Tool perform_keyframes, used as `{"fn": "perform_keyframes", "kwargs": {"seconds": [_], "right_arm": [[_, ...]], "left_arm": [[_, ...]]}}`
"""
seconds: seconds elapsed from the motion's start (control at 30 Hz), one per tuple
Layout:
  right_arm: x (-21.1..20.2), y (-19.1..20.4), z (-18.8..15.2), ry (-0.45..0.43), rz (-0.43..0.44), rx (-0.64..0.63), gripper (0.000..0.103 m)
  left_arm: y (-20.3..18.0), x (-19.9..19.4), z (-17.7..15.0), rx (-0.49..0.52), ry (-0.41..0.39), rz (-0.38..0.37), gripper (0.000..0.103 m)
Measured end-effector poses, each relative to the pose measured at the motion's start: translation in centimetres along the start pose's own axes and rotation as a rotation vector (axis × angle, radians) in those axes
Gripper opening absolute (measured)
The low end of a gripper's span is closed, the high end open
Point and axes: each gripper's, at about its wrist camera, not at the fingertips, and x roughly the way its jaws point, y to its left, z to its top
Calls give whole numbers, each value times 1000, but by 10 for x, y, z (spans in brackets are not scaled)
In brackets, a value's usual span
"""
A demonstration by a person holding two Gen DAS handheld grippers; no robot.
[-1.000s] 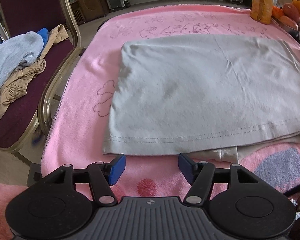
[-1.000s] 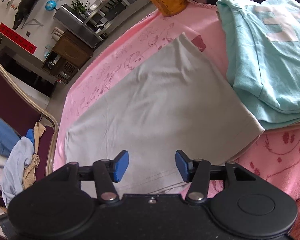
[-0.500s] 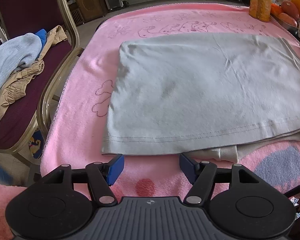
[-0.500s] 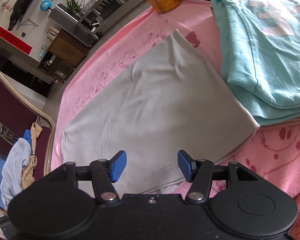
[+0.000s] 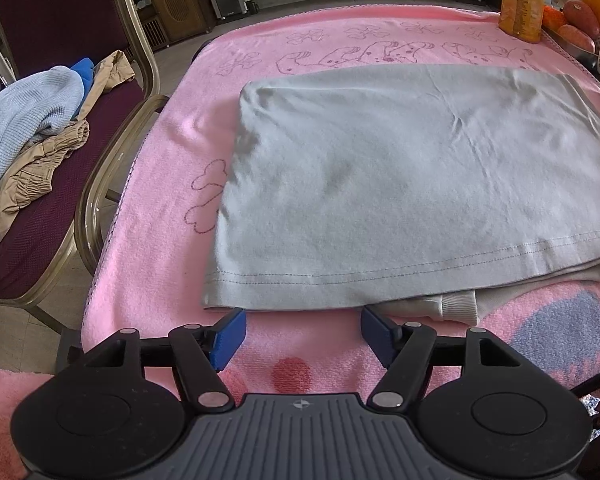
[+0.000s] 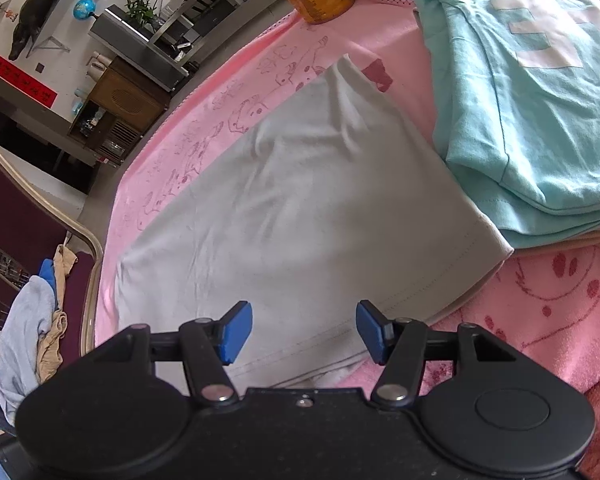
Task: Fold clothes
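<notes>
A pale grey folded shirt (image 5: 400, 184) lies flat on the pink blanket (image 5: 172, 152), its stitched hem toward me and a ribbed collar peeking out underneath. My left gripper (image 5: 300, 334) hovers just short of that hem, open, nothing between its blue pads. In the right wrist view the same grey shirt (image 6: 300, 208) fills the middle. My right gripper (image 6: 304, 332) is open above its near hem, holding nothing. A folded mint-green shirt (image 6: 532, 112) with a white print lies stacked at the right, overlapping the grey shirt's edge.
A maroon chair (image 5: 48, 208) at the left of the table carries a light blue knit and beige clothes (image 5: 24, 140). An orange jar (image 5: 522, 0) and fruit (image 5: 580, 16) stand at the far right corner. Cabinets and shelves line the back of the room.
Both grippers have spread their pads slightly wider. The right wrist view has shifted a little, showing more of the mint-green shirt. The grey shirt has not moved.
</notes>
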Motion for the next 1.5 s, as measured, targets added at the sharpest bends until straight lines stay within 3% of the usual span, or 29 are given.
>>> {"fn": "perform_keyframes", "kwargs": {"seconds": [0.6,0.8,0.93,1.03,1.13,1.2,1.3,1.5], "right_arm": [[9,0,-2,33,-37,-27,57],[3,-8,-2,36,-30,-50,56],[-12,-29,-2,15,-83,-38,56],[-31,-51,0,-53,-145,-7,55],[-47,-72,2,-129,-140,89,52],[-56,-82,3,-175,-114,150,39],[-60,-82,4,-216,-55,184,26],[-35,-44,3,-179,-2,98,25]], "left_arm": [[-8,1,-1,50,-28,30,70],[-2,-2,-1,23,-25,24,70],[7,-6,1,-30,-38,23,70],[16,-7,4,-85,-41,15,70],[20,-5,7,-116,-33,3,70],[20,-4,8,-118,-31,1,70],[16,-4,8,-107,-36,-4,70],[11,0,10,-101,-47,4,69]]}}
